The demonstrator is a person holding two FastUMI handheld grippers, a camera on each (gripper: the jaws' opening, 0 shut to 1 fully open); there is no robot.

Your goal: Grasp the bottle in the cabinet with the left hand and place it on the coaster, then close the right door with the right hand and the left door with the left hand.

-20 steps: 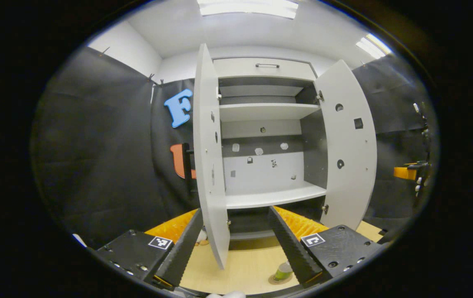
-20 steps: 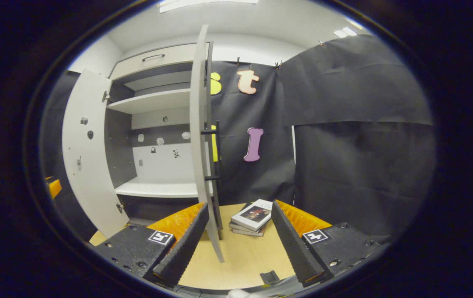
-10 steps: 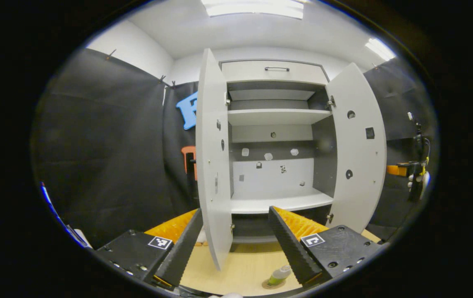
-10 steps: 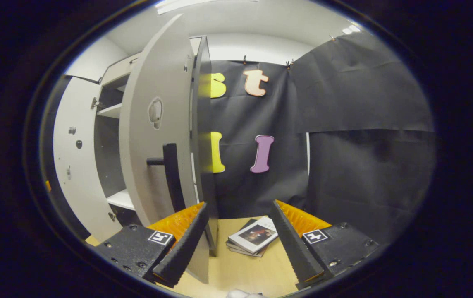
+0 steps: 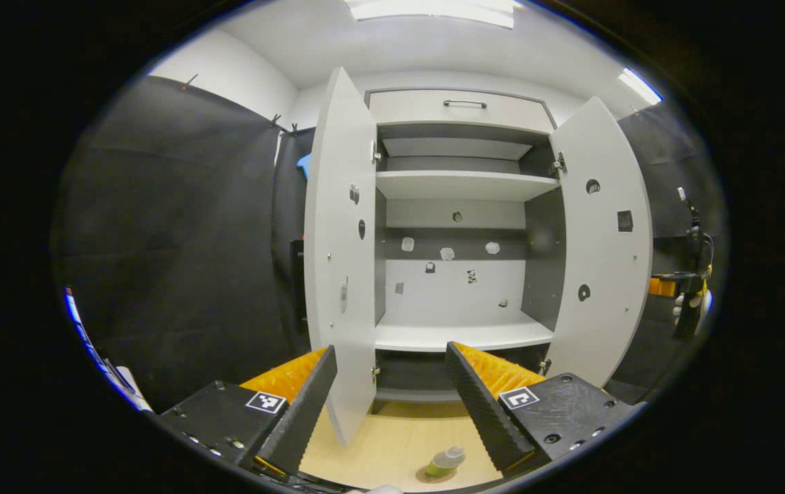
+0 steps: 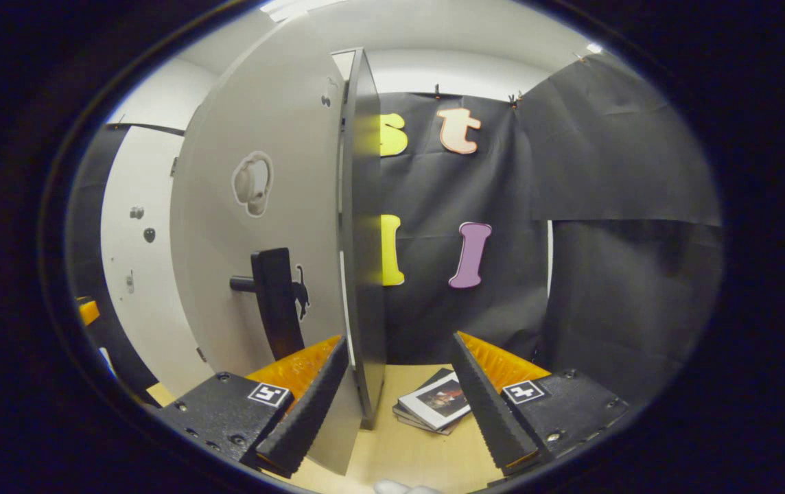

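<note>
Bottle (image 5: 445,461) on coaster (image 5: 436,474) at your worktop's near edge, both doors ajar, your left gripper (image 5: 392,405) and right gripper (image 6: 396,405) spread, holding nothing

We note: black cloth wall (image 5: 180,226) on both sides; white room wall (image 5: 228,68) above it; white ceiling with bright light panels (image 5: 434,8); pale wooden worktop (image 5: 399,446); a stack of books (image 6: 434,405) lying on it.

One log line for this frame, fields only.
bottle: on coaster | doors: both open | right gripper: open, by right door | left gripper: open
</note>
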